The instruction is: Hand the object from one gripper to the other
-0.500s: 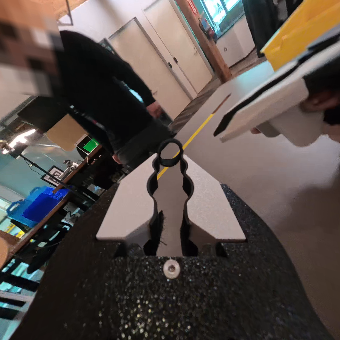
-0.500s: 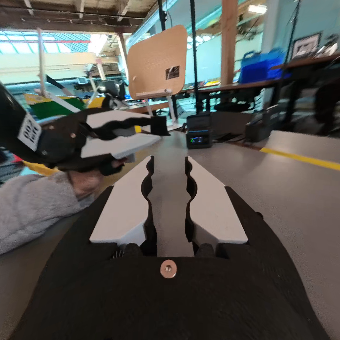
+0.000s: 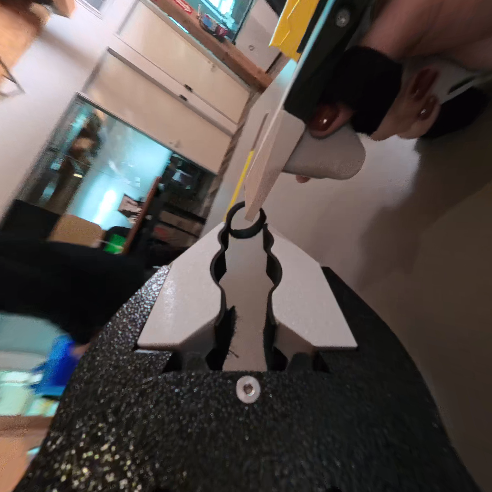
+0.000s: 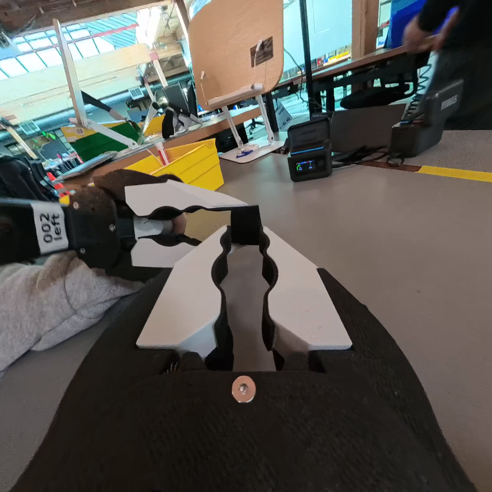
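A short black ring is pinched at the tips of the left gripper. It is also clamped by the right gripper, above the grey desk.

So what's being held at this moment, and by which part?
A small black ring, pinched at its sides by the left gripper. The right gripper has closed around it too, at its fingertips.

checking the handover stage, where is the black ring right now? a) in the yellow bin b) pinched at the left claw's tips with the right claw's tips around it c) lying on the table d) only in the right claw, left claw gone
b: the black ring sits pinched at the tips of the left claw, and the right claw has its tips on either side of it, above the table.
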A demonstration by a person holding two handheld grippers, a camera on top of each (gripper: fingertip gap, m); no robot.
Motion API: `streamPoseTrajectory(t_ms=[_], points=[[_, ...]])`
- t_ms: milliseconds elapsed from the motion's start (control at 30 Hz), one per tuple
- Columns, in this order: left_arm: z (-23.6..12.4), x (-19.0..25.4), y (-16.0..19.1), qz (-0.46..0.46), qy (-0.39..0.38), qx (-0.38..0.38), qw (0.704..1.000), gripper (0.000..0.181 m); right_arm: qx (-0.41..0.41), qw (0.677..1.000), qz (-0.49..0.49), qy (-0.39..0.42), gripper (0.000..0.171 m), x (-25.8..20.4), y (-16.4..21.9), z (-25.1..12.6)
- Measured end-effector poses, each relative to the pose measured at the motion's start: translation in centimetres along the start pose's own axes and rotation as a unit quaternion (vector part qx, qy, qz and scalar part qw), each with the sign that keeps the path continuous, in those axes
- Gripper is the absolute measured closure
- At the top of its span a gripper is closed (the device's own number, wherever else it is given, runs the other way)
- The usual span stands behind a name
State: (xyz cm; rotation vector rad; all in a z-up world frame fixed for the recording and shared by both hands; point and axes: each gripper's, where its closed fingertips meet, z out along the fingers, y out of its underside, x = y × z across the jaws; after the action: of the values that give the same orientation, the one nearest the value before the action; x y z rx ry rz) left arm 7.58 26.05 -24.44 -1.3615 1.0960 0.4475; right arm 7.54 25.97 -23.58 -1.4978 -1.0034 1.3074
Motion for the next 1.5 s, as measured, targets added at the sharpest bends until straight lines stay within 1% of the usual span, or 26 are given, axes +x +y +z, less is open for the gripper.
streamPoseTrajectory(t_ms=[33,100,133,167,200,233,300,333,367,400,433,467,500,600,700,800,833,900,967,1000,1067,1167,1267,1333,1400,1500], points=[[-0.1,0.5,0.0,-0.036,0.031,0.008,0.999,0.153,-0.007,1.0,-0.016,0.007,0.152,0.2,0.1,-0.1],[-0.3,1.0,-0.1,-0.138,0.089,0.027,0.986,0.135,-0.014,0.997,-0.066,0.023,0.152,0.3,0.1,-0.3],[-0.5,1.1,-0.2,-0.205,0.122,0.037,0.97,0.131,-0.013,0.994,-0.1,0.032,0.152,0.3,-0.1,-0.5],[-0.6,1.1,-0.3,-0.283,0.155,0.048,0.945,0.134,-0.012,0.989,-0.144,0.043,0.152,0.2,-0.2,-0.6],[-0.7,0.7,-0.4,-0.365,0.178,0.062,0.912,0.138,-0.012,0.979,-0.197,0.053,0.152,0.0,-0.3,-0.8],[-0.8,0.0,-0.5,-0.452,0.197,0.076,0.867,0.142,-0.013,0.965,-0.255,0.065,0.152,-0.2,-0.4,-0.8],[-1.2,-1.3,-0.8,-0.601,0.241,0.12,0.753,0.146,-0.013,0.923,-0.373,0.095,0.152,-0.8,-0.5,-0.8],[-1.5,-1.9,-0.9,-0.653,0.264,0.142,0.696,0.145,-0.013,0.898,-0.426,0.11,0.152,-1.1,-0.5,-0.7],[-1.7,-2.3,-0.9,-0.687,0.283,0.16,0.65,0.144,-0.015,0.873,-0.473,0.118,0.152,-1.5,-0.4,-0.5],[-1.9,-2.4,-1.0,-0.705,0.299,0.17,0.62,0.145,-0.019,0.851,-0.51,0.124,0.152,-1.8,-0.1,-0.2],[-2.0,-2.2,-0.9,-0.713,0.312,0.168,0.604,0.144,-0.023,0.832,-0.539,0.128,0.152,-2.2,0.1,0.0],[-2.0,-1.7,-0.9,-0.715,0.325,0.156,0.6,0.146,-0.025,0.818,-0.561,0.13,0.152,-2.4,0.2,0.1],[-1.9,-1.1,-1.0,-0.709,0.335,0.145,0.603,0.149,-0.025,0.807,-0.575,0.131,0.152,-2.7,0.3,0.2],[-2.3,-0.7,-1.9,-0.698,0.36,0.154,0.6,0.159,-0.024,0.789,-0.598,0.138,0.152,-2.8,0.2,0.2],[-2.4,-0.5,-2.1,-0.685,0.363,0.158,0.611,0.161,-0.022,0.782,-0.607,0.138,0.152,-3.1,0.2,0.0],[-2.7,-0.5,-2.2,-0.678,0.37,0.166,0.613,0.162,-0.019,0.778,-0.613,0.135,0.152,-3.4,0.2,0.1],[-2.7,-0.6,-2.2,-0.671,0.367,0.17,0.621,0.163,-0.019,0.778,-0.613,0.135,0.152,-3.5,0.2,0.1],[-2.6,-0.9,-2.0,-0.647,0.349,0.179,0.654,0.167,-0.016,0.781,-0.608,0.14,0.152,-3.4,0.0,0.1],[-2.3,-1.5,-1.6,-0.619,0.312,0.182,0.697,0.17,-0.015,0.803,-0.579,0.14,0.149,-3.2,-0.1,0.2],[-2.1,-1.8,-1.1,-0.601,0.29,0.178,0.724,0.171,-0.017,0.824,-0.55,0.133,0.147,-3.1,0.0,0.2],[-1.9,-2.2,-0.7,-0.541,0.234,0.171,0.79,0.171,-0.02,0.872,-0.474,0.119,0.143,-2.6,-0.1,0.1],[-2.0,-3.2,-0.2,-0.414,0.134,0.157,0.887,0.17,-0.025,0.937,-0.336,0.092,0.143,-1.7,-0.1,0.0],[-2.1,-3.6,0.5,-0.281,0.046,0.107,0.952,0.169,-0.015,0.984,-0.177,0.028,0.136,-2.0,-0.1,0.1],[-2.0,-3.6,0.8,-0.191,0.0,0.072,0.979,0.169,0.002,0.996,-0.086,-0.012,0.129,-2.4,-0.6,0.1],[-1.8,-3.1,0.9,-0.11,-0.029,0.039,0.993,0.169,0.019,0.999,-0.028,-0.035,0.123,-2.6,-1.1,0.1],[-1.4,-2.2,0.7,-0.019,-0.041,0.012,0.999,0.169,0.016,1.0,-0.012,-0.023,0.124,-2.1,-1.0,0.3]])
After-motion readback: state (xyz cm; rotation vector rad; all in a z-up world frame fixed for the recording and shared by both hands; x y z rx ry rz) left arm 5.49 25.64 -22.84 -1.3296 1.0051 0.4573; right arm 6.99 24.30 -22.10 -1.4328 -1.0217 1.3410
